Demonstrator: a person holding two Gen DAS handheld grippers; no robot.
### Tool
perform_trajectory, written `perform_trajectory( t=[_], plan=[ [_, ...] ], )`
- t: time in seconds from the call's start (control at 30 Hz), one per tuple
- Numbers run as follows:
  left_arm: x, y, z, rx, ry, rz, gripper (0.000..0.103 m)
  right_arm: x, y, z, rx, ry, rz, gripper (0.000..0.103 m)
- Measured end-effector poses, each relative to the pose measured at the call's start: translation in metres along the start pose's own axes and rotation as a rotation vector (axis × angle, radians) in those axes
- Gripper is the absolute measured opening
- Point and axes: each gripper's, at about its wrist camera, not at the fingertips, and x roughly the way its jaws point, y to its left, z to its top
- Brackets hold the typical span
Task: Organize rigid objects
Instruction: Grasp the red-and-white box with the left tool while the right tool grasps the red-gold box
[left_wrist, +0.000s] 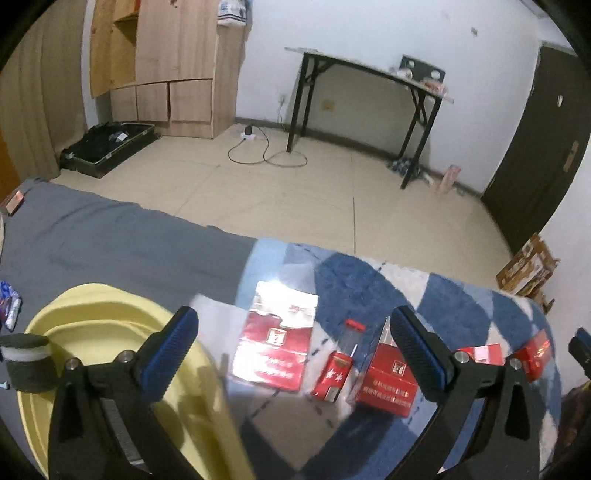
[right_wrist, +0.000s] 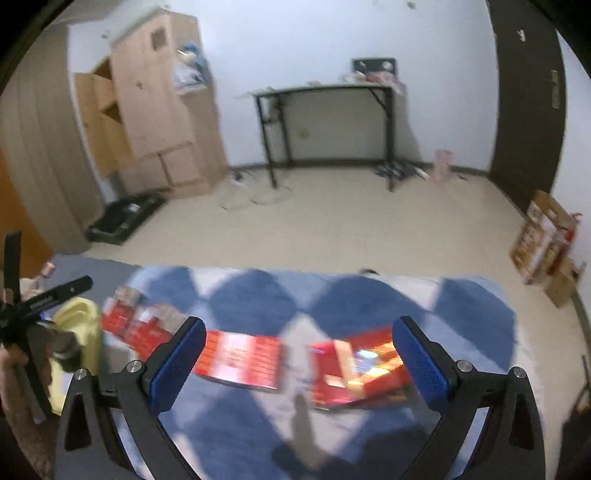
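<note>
Two grippers, each with its fingers spread wide and nothing between them, hang above a bed covered by a blue-and-white patterned blanket (left_wrist: 347, 273). Left gripper (left_wrist: 291, 347): ahead of and between its fingers lie, from its left finger towards its right, a flat glossy red packet (left_wrist: 275, 350), a small red cigarette pack (left_wrist: 332, 374) with a clear red-capped tube (left_wrist: 351, 338) just beyond it, and a larger red carton (left_wrist: 384, 384) partly behind the right finger. Two more small red boxes (left_wrist: 532, 354) lie outside the right finger. A yellow plastic basin (left_wrist: 92, 321) sits under and outside the left finger, with a dark cylindrical jar (left_wrist: 27, 360) standing at its near rim. The small pack lies with its long axis running away from the fingers, nearly centred between them; the left gripper seems the nearer to it, and the basin is the likely destination, though this is a judgement.

Right gripper (right_wrist: 299, 354): a flat red packet (right_wrist: 240, 358) lies just inside its left finger and a red carton (right_wrist: 354, 369) just inside its right finger, both ahead of the tips.

Limits of view: the right wrist picture is smeared by motion, so printing and box edges are unreadable. The basin's near side is cut off by the left gripper's body, and glare whitens the flat packet's far end.
</note>
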Motion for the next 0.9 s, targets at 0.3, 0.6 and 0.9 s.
perform_trajectory(
  t=[0.3, 0.6, 0.9],
  plan=[
    [0.047, -0.010, -0.013, 0.035, 0.105, 0.078, 0.103, 0.037, -0.006, 0.003, -0.089, 0.129, -0.061, 0.103],
    [0.054, -0.008, -0.016, 0.034, 0.102, 0.069, 0.103, 0.071, -0.005, -0.004, -0.092, 0.181, -0.061, 0.103],
    [0.067, 0.001, -0.016, 0.037, 0.090, 0.133, 0.101, 0.086, -0.012, -0.007, -0.085, 0.199, -0.053, 0.103]
  ],
)
